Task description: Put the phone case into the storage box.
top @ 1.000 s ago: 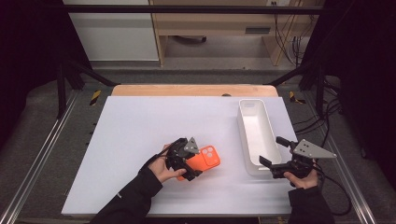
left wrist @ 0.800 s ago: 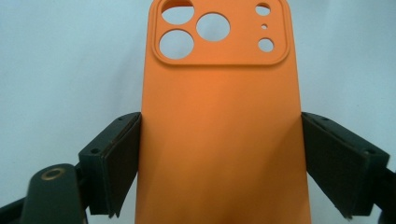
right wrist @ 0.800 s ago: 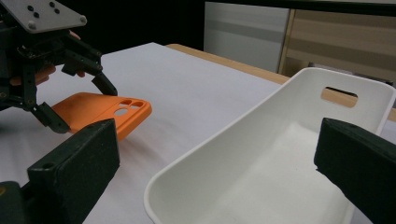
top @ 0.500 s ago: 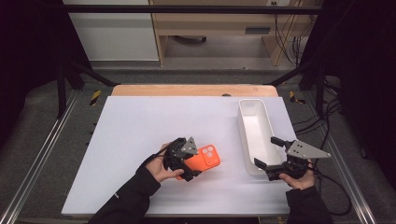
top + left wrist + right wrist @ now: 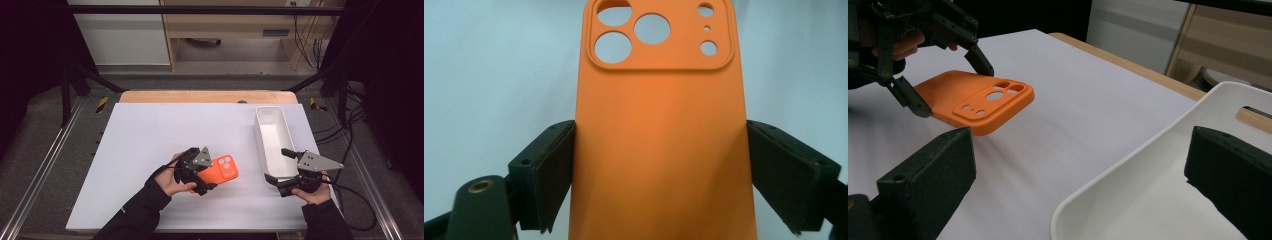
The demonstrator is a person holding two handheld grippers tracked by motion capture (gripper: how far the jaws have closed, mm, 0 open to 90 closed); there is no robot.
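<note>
On the near table edge, right gripper (image 5: 281, 170): jaws wide apart, straddling the near end of the long white plastic tray (image 5: 270, 141), likely to steady it.
Left gripper (image 5: 200, 176): clamped on the orange silicone phone case (image 5: 220, 169), lifted off the white table (image 5: 150, 135), camera cutouts pointing toward the tray.

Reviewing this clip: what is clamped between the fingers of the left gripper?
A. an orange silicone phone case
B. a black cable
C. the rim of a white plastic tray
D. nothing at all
A: in the left gripper view the fingers of the left gripper press on both long edges of the orange silicone phone case, which hangs lifted off the table in the right gripper view.
</note>
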